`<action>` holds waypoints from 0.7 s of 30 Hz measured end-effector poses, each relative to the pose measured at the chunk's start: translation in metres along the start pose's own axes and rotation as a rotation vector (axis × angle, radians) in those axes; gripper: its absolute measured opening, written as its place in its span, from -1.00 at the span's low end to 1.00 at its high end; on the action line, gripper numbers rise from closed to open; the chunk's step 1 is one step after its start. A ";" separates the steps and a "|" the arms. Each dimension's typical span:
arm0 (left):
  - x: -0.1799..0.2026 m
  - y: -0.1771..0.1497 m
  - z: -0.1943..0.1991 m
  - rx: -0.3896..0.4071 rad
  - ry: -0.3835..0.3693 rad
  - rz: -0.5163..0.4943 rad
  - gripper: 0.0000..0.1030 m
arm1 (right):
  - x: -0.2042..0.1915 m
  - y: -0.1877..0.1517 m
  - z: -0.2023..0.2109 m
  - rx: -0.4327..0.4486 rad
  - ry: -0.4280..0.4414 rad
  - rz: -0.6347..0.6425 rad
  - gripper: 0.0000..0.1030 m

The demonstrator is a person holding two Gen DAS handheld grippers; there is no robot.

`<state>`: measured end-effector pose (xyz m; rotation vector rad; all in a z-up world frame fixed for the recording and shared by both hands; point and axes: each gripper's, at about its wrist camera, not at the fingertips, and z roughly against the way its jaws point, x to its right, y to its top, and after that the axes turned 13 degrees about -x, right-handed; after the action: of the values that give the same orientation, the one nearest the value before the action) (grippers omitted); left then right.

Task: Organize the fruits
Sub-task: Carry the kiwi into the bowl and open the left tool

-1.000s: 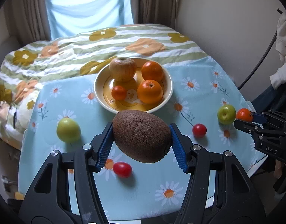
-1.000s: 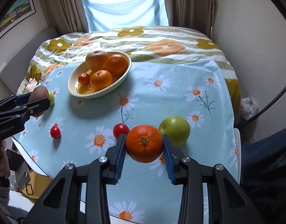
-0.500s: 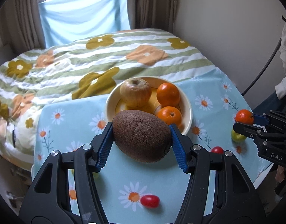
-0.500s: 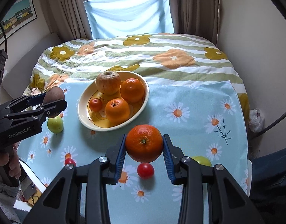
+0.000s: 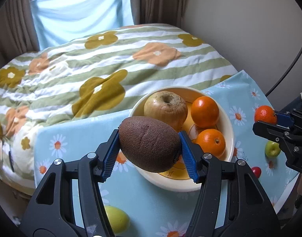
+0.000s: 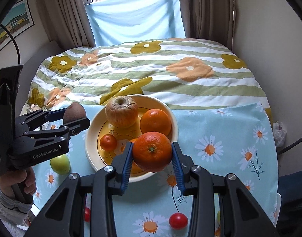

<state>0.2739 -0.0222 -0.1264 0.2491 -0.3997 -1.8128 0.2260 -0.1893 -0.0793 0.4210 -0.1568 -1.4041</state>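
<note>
Left tool (image 5: 150, 154) clamps a kiwi (image 5: 149, 143); right tool (image 6: 152, 165) clamps an orange (image 6: 152, 151), both above the bowl (image 6: 91, 144).

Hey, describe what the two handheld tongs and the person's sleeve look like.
Both tongs, left and right, are matte black plastic with angular, cut-out frames, silver screw heads and ribbed blue pads. The left one carries white "GenRobot.AI" lettering on its side. A black cable loops up behind it. The sleeve at the handle is light grey knit.
</note>
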 end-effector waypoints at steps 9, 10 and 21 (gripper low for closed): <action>-0.006 0.011 -0.036 -0.066 -0.028 -0.031 0.24 | 0.001 0.013 -0.017 -0.018 -0.010 -0.042 -0.32; -0.006 0.011 -0.039 -0.072 -0.032 -0.036 0.24 | 0.002 0.014 -0.018 -0.019 -0.013 -0.047 -0.32; -0.007 0.017 -0.026 -0.013 -0.059 -0.048 1.00 | 0.007 0.019 -0.022 -0.024 -0.014 -0.065 -0.32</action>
<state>0.3003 -0.0235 -0.1439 0.1981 -0.4264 -1.8726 0.2528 -0.1899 -0.0932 0.3991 -0.1384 -1.4713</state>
